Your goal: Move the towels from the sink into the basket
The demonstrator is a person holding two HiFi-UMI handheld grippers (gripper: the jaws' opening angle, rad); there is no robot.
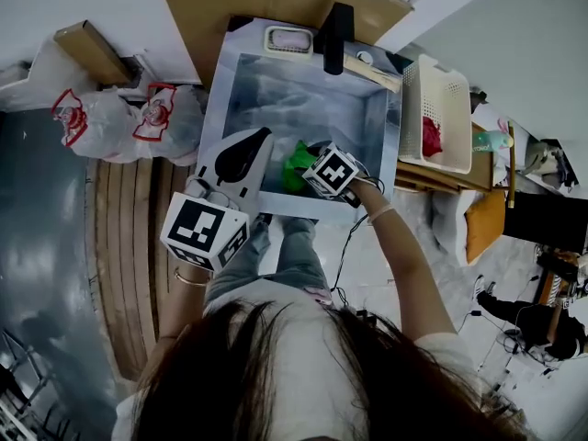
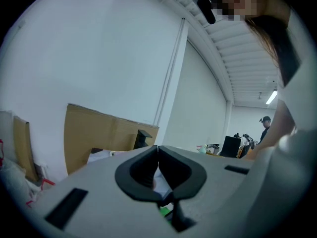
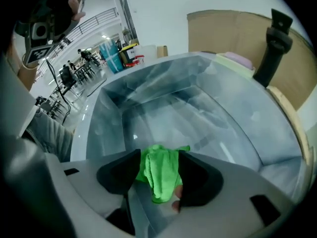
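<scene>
Right gripper (image 3: pixel 159 157) jaws apart astride green towel (image 3: pixel 161 177) in sink (image 3: pixel 198 108), its lower end hidden. Left gripper (image 2: pixel 157 148) closed. Basket (image 1: pixel 443 79): red towel (image 1: pixel 430 137).

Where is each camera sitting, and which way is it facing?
Head view: on the person's head, looking steeply down at sink and basket; hair, right forearm, left gripper, right gripper show.
Left gripper view: on that gripper, facing level toward cardboard and wall; shut fingers, hair show.
Right gripper view: on that gripper, facing down into the sink; open fingers flank a green towel.
Shared: head and right gripper views both show sink and green towel.
</scene>
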